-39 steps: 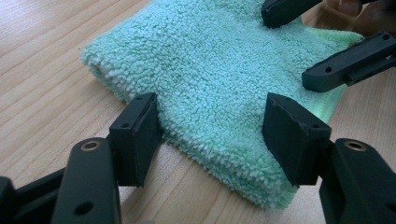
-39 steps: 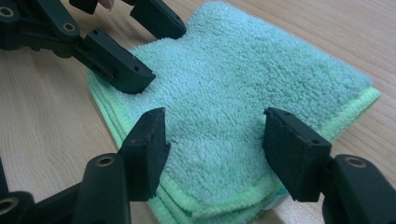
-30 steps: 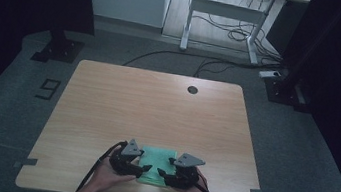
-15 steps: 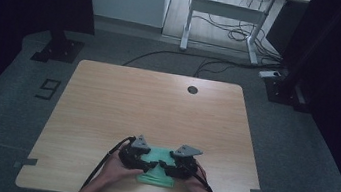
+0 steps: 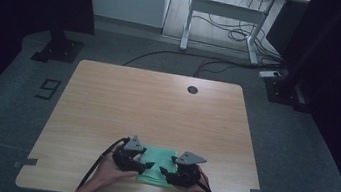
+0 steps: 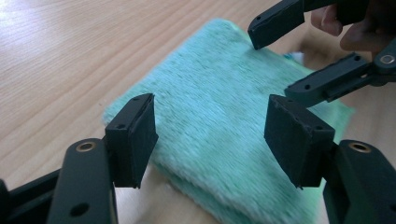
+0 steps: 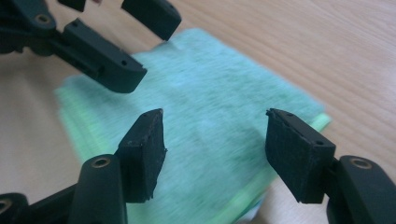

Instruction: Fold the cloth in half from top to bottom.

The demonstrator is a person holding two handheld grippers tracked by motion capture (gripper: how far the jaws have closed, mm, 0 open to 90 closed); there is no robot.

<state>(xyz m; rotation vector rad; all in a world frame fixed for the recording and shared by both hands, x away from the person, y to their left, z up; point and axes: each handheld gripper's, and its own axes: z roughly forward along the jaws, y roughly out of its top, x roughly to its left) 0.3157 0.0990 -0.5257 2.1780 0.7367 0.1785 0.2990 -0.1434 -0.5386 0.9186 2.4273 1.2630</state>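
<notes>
A folded green towel [image 5: 157, 167] lies flat on the wooden table [image 5: 158, 99] near its front edge. My left gripper [image 5: 147, 165] hovers at the towel's left end and my right gripper [image 5: 164, 172] at its right end, tips pointing toward each other. In the left gripper view the towel [image 6: 219, 84] spreads under my open left gripper [image 6: 212, 126], with the right gripper [image 6: 280, 63] beyond. In the right gripper view my right gripper [image 7: 217, 144] stands open over the towel [image 7: 205, 93]. Its jaws have just been opening, and nothing is pinched. The left gripper [image 7: 149, 46] faces it.
A round cable hole [image 5: 192, 89] sits near the table's far edge. Beyond the table stand a white desk frame [image 5: 225, 13] with loose cables, and dark stand bases [image 5: 56, 49] on the grey floor. A person's hands [image 5: 107, 173] come in from the bottom.
Both grippers stay over the towel's ends, with only slight shifts. The towel lies in the same place.
</notes>
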